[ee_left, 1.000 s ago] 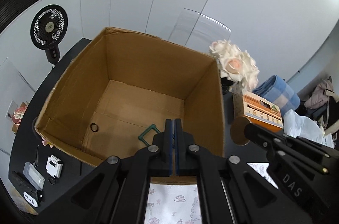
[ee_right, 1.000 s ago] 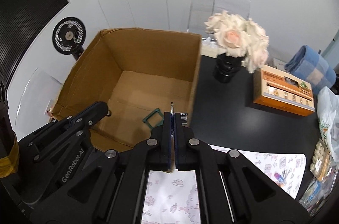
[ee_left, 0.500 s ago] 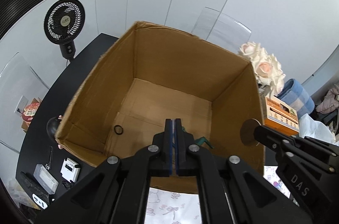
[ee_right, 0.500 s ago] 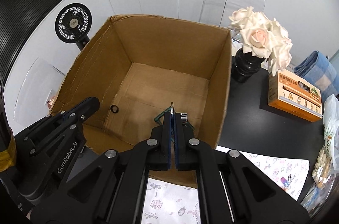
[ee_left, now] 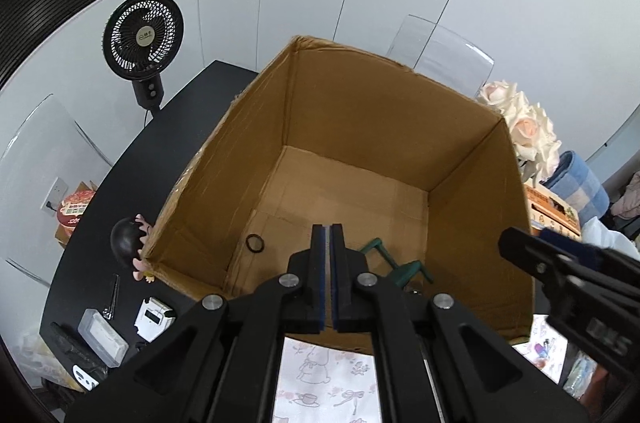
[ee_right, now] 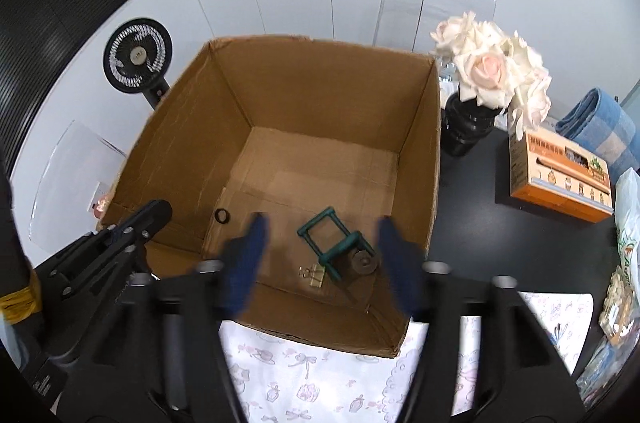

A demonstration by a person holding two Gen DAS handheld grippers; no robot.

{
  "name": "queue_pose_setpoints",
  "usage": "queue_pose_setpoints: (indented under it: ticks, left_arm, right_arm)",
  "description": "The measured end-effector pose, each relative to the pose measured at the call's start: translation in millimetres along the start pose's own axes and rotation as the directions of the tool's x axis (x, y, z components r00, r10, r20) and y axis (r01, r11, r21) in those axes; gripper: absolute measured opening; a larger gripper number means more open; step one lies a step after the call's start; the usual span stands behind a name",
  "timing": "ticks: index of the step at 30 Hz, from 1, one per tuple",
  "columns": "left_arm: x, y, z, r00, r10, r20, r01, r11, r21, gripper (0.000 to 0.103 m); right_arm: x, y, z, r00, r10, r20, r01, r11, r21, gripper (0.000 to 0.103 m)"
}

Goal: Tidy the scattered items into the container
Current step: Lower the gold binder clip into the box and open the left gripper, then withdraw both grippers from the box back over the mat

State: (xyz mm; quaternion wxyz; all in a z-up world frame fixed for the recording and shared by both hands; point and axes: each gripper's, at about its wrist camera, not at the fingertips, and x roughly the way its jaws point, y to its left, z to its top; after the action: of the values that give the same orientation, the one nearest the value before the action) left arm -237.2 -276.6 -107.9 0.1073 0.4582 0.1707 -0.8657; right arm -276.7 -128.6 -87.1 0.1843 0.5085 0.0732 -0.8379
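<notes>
Left gripper (ee_left: 330, 227) pinched together, empty, over brown cardboard box (ee_right: 434, 159). Inside on floor, left to right: small black ring (ee_right: 222, 215), gold binder clip (ee_right: 313, 274), green rectangular frame piece (ee_right: 333, 246), dark round disc (ee_right: 364, 262) touching frame, partly shadowed. Right gripper (ee_right: 320, 237) spread wide, blurred, empty, above these.

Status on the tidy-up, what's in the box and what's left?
In the cardboard box: green clamp, gold binder clip, black ring. The right gripper is open above it; the left gripper is shut. A white gadget and grey case lie on the black table.
</notes>
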Motion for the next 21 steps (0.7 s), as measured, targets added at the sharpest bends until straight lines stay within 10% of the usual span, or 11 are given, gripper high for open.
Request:
queue_pose_setpoints:
  ticks: [2,3,6,21]
  left_arm:
    - [-3,-2,-1,1.000,0.001,0.007,-0.001,1.000,0.001,0.018]
    - [-6,-4,-3,1.000,0.007,0.026,-0.007,1.000,0.011,0.046]
    - [-12,-2,-8,0.997,0.032,0.066,-0.033,0.999,0.009,0.085]
    - [-47,-23,-22,0.990,0.020,0.142,-0.027,0.999,0.047,0.102]
  right_arm:
    - [-5,0,-2,1.000,-0.009,0.020,0.009,1.000,-0.006,0.084]
    - [-6,0,-3,1.000,-0.014,0.022,0.014,1.000,-0.007,0.092]
    - [-12,-8,-5,0.998,-0.048,0.031,0.048,0.999,0.004,0.099]
    - [-36,-44,-30,0.997,-0.022,0.068,0.021,1.000,0.015,0.103]
